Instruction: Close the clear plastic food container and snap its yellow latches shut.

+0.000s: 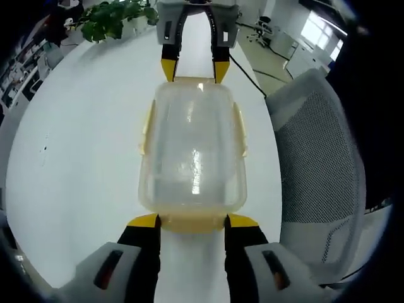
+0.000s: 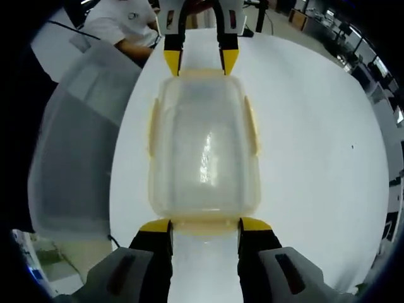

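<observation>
A clear plastic container [image 1: 192, 151] [image 2: 205, 151] with its lid on lies on the white table [image 1: 76, 139]. Yellow latches run along its long sides [image 1: 240, 129] [image 2: 252, 126], and they look folded against the walls. My left gripper [image 1: 192, 222] [image 2: 201, 62] stands open at one short end, its yellow-tipped jaws on either side of that end's yellow latch [image 1: 192, 226]. At the opposite short end my right gripper [image 2: 205, 225] [image 1: 194, 71] is open the same way around the other end latch [image 2: 205, 227]. I cannot tell whether either end latch is snapped down.
A grey mesh office chair [image 1: 322, 170] [image 2: 76, 151] stands close to the table edge beside the container. A potted plant [image 1: 117, 16] sits at the table's far end. A person in a white shirt [image 2: 123, 22] is behind the left gripper. A dark cable [image 1: 246, 69] crosses the table.
</observation>
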### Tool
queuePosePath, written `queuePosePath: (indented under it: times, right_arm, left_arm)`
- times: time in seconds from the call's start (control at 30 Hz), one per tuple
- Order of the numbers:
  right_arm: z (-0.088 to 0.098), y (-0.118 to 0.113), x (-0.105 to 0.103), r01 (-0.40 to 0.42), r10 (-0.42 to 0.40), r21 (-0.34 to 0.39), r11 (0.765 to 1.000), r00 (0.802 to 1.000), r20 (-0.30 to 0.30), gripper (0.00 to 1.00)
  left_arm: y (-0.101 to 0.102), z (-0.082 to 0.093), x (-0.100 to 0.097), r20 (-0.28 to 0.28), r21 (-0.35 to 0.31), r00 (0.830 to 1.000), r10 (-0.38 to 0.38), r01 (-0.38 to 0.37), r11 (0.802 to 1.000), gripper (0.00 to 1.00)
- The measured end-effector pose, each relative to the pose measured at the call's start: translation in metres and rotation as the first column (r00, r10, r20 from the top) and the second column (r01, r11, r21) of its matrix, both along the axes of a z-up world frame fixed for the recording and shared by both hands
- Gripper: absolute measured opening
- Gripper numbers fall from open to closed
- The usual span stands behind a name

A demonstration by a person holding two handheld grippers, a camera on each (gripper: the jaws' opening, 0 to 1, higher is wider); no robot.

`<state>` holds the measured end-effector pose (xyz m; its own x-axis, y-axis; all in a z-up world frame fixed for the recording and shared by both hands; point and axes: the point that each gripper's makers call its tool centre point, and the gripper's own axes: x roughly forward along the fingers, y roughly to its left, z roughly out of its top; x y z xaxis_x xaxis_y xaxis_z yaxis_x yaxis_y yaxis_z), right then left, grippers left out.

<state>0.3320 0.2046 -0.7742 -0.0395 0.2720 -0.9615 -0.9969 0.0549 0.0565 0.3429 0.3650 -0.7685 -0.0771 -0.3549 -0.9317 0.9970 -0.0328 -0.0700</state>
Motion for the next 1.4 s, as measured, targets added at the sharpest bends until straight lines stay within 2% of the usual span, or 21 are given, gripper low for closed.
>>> queuePosePath:
  times: [0.67,0.9,0.97,1.17,1.23,1.4]
  right_arm:
    - [-0.005,-0.029,0.004,-0.016,0.016,0.009,1.0,1.0,0.018,0.39]
    - [-0.002,-0.033,0.002,-0.016,0.015,0.023,1.0,0.998,0.054,0.39]
    - [-0.005,-0.035,0.006,-0.023,0.022,0.007,1.0,0.996,0.087,0.39]
    - [-0.009,-0.034,0.002,-0.007,0.007,0.003,1.0,0.997,0.074,0.39]
    - [-0.008,-0.034,0.001,-0.013,0.012,0.003,1.0,0.997,0.071,0.39]
    - [-0.012,-0.035,0.002,-0.012,0.011,0.006,1.0,0.997,0.07,0.39]
  left_arm:
    - [-0.029,-0.005,0.002,-0.003,0.018,1.0,0.011,-0.011,1.0,0.38]
    - [-0.032,-0.002,0.001,0.017,0.026,1.0,0.009,-0.01,1.0,0.38]
    - [-0.034,-0.003,0.002,0.024,0.022,1.0,0.011,-0.012,1.0,0.38]
    - [-0.035,-0.008,0.002,0.034,0.059,0.999,-0.011,0.009,0.998,0.38]
    - [-0.034,-0.008,0.0,0.02,0.061,1.0,-0.005,0.004,0.998,0.38]
    - [-0.035,-0.011,0.001,0.029,0.053,1.0,0.001,-0.002,0.999,0.38]
